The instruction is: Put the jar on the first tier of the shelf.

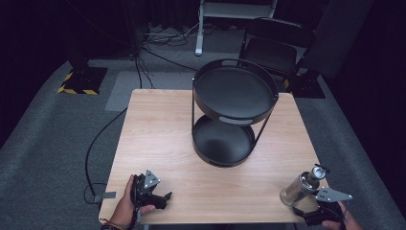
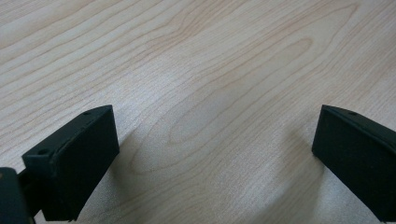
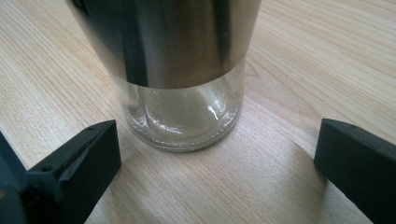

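my right gripper [image 1: 311,211] sat at the near right corner of the pale wooden tabletop [image 1: 163,139], its fingers [image 3: 74,168] spread wide and gripping nothing. the clear glass bottle with a brushed steel sleeve and pump top [image 1: 302,186] stood upright just beyond them, its long axis vertical, its base [image 3: 184,121] centred ahead of the gap but not yet between the fingers. my left gripper [image 1: 163,197] rested at the near left, fingers [image 2: 70,163] open over bare wood, well apart from the bottle. the black two-tier round metal tray stand [image 1: 234,91] stood farther off, mid-table. i judged the right hand better placed to reach it.
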A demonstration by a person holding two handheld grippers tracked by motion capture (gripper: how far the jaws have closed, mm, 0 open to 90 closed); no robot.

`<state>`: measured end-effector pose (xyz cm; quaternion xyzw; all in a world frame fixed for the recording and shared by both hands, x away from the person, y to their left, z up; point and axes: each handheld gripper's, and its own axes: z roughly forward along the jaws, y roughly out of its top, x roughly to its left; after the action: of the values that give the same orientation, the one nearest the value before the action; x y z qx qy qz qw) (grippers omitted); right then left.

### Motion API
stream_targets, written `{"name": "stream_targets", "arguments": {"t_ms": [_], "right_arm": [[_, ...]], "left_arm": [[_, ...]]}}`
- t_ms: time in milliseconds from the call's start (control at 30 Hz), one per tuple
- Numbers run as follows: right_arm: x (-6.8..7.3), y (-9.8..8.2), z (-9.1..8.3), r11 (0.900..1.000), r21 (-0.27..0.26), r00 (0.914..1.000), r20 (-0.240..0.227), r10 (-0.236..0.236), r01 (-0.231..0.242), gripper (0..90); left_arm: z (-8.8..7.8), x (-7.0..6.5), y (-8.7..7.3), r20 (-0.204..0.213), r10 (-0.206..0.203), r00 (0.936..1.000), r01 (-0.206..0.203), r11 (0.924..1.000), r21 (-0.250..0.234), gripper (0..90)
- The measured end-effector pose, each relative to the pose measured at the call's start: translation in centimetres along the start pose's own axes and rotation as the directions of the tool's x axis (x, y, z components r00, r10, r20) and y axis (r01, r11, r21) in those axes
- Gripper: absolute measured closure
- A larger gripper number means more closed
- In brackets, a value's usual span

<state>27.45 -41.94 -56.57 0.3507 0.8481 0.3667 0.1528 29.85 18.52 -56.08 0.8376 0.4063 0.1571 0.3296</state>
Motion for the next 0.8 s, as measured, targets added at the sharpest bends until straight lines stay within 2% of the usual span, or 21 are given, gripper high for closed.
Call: {"name": "stream_targets", "arguments": {"t_ms": [400,500,667,800], "right_arm": [[0.0,0.1,0.0,1.000,0.009,1.0000,0.002,-0.001,0.001,0.4],[0.1,0.3,-0.1,0.999,0.032,0.9999,0.009,0.006,-0.006,0.4],[0.4,0.8,-0.1,0.998,0.067,0.9999,0.002,-0.014,0.014,1.3],[0.6,1.1,-0.3,0.997,0.072,0.9995,0.026,-0.016,0.014,3.6]], "left_arm": [[0.0,0.0,0.0,-0.001,0.001,1.0000,-0.001,1.0000,0.000,0.4],[0.0,0.0,0.0,-0.002,0.000,1.0000,0.000,1.0000,0.000,0.4],[0.0,0.0,0.0,-0.001,0.001,1.0000,-0.001,1.0000,0.000,0.4],[0.0,0.0,0.0,-0.001,0.001,1.0000,-0.001,1.0000,0.000,0.4]]}}
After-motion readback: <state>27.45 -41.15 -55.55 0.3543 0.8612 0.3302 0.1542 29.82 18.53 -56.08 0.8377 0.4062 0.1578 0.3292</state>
